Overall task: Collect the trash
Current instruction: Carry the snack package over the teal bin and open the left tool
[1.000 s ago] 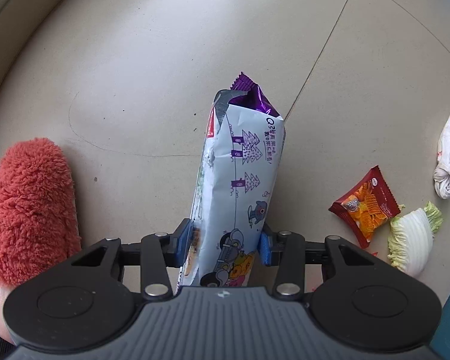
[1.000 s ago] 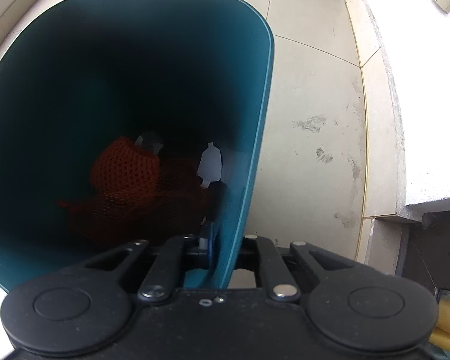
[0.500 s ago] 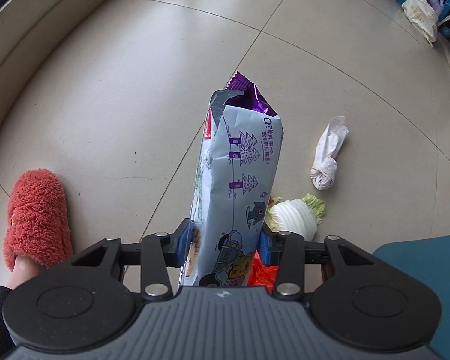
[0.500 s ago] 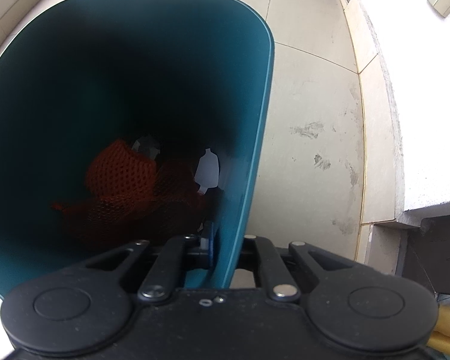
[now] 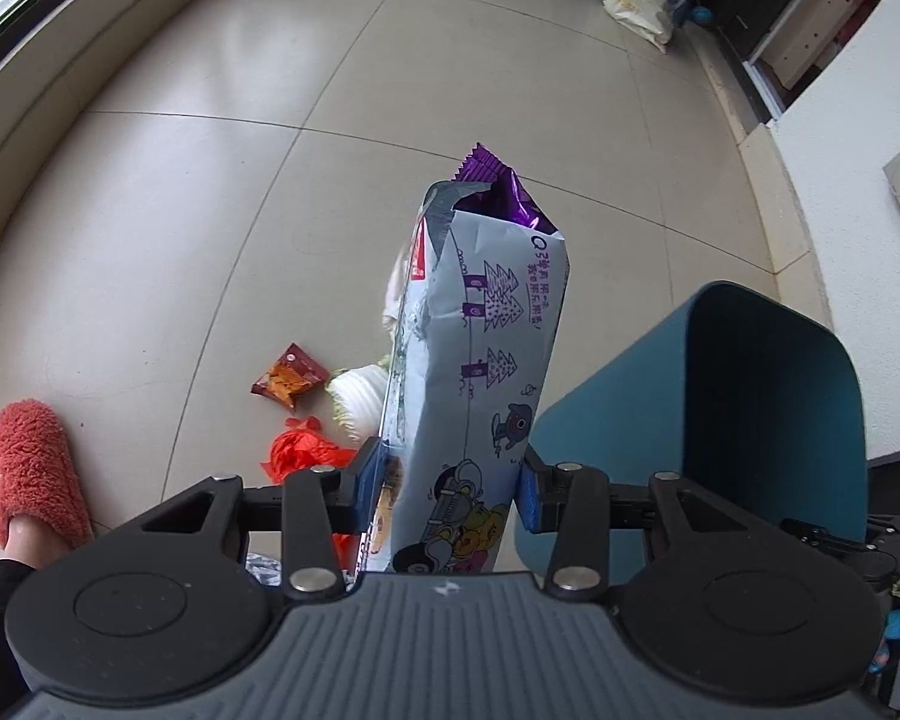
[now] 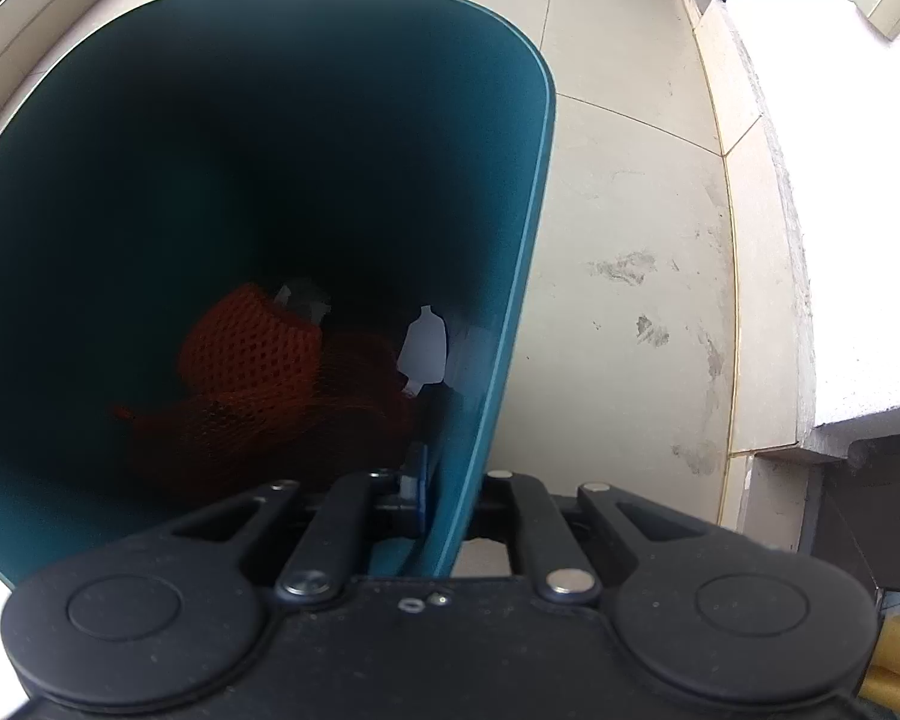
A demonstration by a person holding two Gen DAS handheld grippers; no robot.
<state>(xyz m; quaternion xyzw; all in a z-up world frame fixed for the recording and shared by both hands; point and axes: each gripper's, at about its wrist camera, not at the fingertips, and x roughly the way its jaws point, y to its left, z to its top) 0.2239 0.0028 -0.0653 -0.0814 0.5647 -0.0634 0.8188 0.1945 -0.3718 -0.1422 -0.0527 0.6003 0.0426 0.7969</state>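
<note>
At far left a red slipper stands on the floor, with an orange snack packet, a red wrapper and a cabbage piece lying loose beside it. The left gripper is clamped on the lower part of a tall snack bag, held upright in the air. Its open top, with a purple wrapper poking out, could spill if tipped before it is over the teal bin, and the soft bag may buckle or catch on the rim. The right gripper is closed on the wall of the bin, which holds orange netting; a slip there would tilt the bin.

Compared with 1 second ago, the left view sits higher and has swung: the bin, then barely visible, now fills the right side, and the floor trash lies further left.
</note>
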